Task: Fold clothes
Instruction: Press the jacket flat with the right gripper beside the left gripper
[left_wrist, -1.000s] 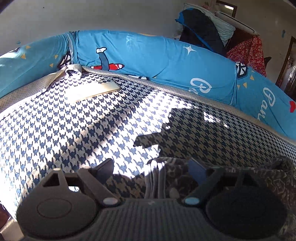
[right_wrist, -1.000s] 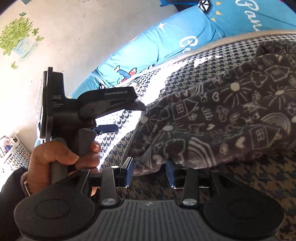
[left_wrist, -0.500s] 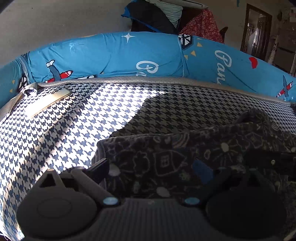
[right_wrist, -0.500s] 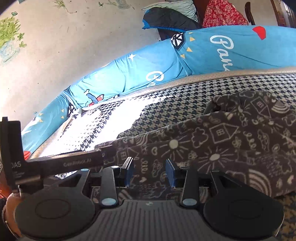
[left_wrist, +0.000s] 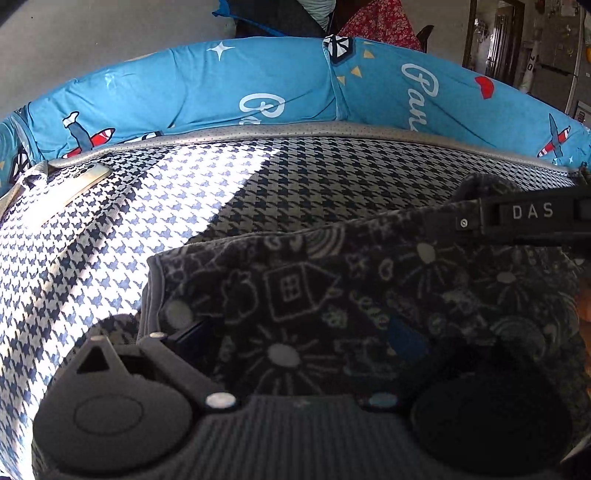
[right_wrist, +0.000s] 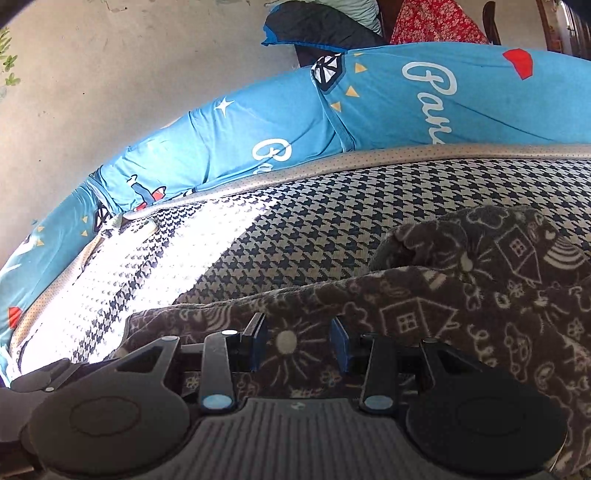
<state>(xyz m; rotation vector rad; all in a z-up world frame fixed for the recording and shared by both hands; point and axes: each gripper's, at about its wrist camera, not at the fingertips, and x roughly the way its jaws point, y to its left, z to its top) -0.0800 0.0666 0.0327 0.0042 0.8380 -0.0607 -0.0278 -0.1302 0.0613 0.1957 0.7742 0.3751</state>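
Your left hand-held gripper (left_wrist: 299, 343) has just been opening and now stands wide, pads off the cloth, with the dark fleece garment (left_wrist: 369, 295) lying between and under its fingers, so you have let that edge go. A second ago that edge hung lifted; now it lies flat on the houndstooth mattress (left_wrist: 147, 229), so one fold looks laid down. Your right hand-held gripper (right_wrist: 297, 343) sits part-closed over the same garment; I cannot tell if it pinches the cloth. The fleece is thick, soft, printed with white houses and suns, bunched at its far end toward the blue bolster (left_wrist: 221, 96). A flat phone (left_wrist: 88, 177) lies beyond the garment, near that bolster.
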